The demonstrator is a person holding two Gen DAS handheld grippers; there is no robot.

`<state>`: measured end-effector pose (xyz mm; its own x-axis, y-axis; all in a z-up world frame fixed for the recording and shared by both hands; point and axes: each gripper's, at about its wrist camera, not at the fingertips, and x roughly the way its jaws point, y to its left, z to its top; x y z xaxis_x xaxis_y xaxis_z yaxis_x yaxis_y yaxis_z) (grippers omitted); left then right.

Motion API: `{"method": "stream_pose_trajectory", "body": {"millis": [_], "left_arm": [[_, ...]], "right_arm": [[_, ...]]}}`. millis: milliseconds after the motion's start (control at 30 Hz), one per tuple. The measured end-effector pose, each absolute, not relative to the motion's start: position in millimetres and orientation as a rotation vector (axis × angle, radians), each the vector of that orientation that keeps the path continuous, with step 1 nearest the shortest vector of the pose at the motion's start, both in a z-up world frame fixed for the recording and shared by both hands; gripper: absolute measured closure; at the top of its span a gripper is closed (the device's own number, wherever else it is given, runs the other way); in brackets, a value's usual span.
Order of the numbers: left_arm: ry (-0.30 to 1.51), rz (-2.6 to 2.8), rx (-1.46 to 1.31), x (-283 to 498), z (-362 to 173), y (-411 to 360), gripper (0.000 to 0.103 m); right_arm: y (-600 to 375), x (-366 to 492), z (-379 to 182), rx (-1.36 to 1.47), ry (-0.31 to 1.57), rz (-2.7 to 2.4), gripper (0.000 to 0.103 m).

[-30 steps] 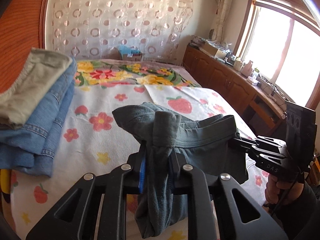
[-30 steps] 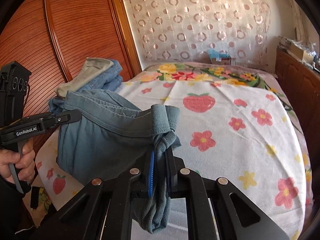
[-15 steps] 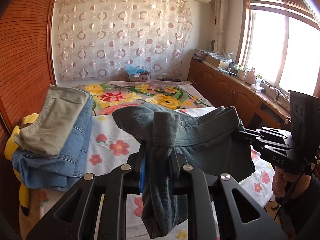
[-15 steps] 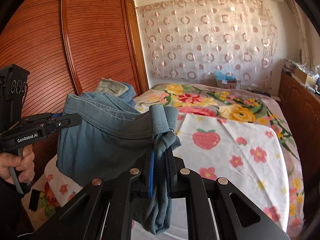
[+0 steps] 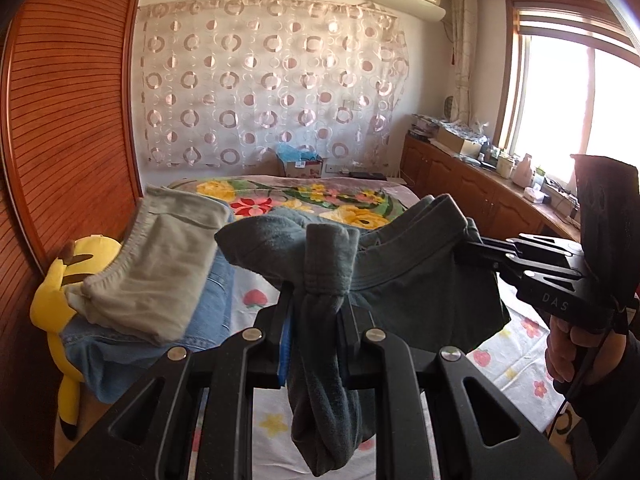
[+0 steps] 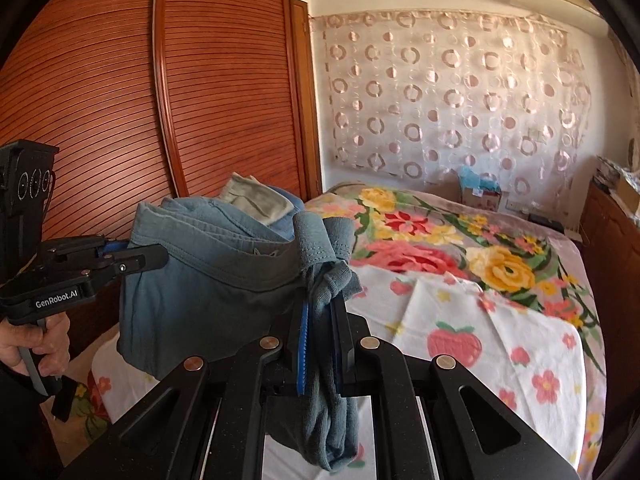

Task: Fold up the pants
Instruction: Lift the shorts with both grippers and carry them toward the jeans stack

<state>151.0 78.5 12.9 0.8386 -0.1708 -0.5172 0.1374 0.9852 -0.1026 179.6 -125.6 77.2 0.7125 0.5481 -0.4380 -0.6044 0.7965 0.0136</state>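
**Pants held aloft by 2 grippers, above the bed**

The grey-green pants (image 5: 400,280) hang in the air over the bed (image 6: 500,340), not yet laid down. The left gripper (image 5: 316,312) has its jaws clamped on a bunched corner of the waistband; the right gripper (image 6: 320,320) is clamped the same way on the opposite corner. In each view the other gripper shows at the far end of the band, so the waistband runs roughly level from one to the other, and the rest of the cloth hangs below in a short, doubled-up bundle. Neither hand is nearer; both share the load.

The next move likely turns on this: the strawberry sheet (image 6: 520,360) lies below and ahead of the jaws, so the garment should come down flat there.

To the left, a stack of folded jeans (image 5: 208,320) topped by khaki pants (image 5: 160,264) rests by a yellow plush toy (image 5: 60,292). No containers are involved.
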Motion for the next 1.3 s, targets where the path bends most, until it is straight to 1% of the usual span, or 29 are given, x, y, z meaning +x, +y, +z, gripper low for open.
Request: {"method": "stream_pose_trajectory", "body": {"millis": [267, 467, 700, 1000, 1100, 1300], "left_arm": [[0.492, -0.097, -0.081, 156, 30, 126, 0.084], [0.46, -0.032, -0.083, 167, 33, 157, 0.084], [0.437, 0.024, -0.123, 181, 23, 185, 0.084], [0.421, 0.092, -0.183, 191, 7, 213, 0.084], [0.417, 0.124, -0.204, 191, 1, 221, 0.084], [0.447, 0.17, -0.218, 199, -11, 231, 0.084]], "right_arm": [[-90, 216, 93, -0.189, 0.396, 0.695, 0.094], [-72, 253, 92, -0.215, 0.381, 0.732, 0.094], [-43, 294, 81, -0.238, 0.402, 0.778, 0.094], [-3, 353, 83, -0.294, 0.404, 0.833, 0.094], [9, 374, 78, -0.276, 0.431, 0.882, 0.094], [36, 409, 66, -0.268, 0.445, 0.935, 0.094]]}}
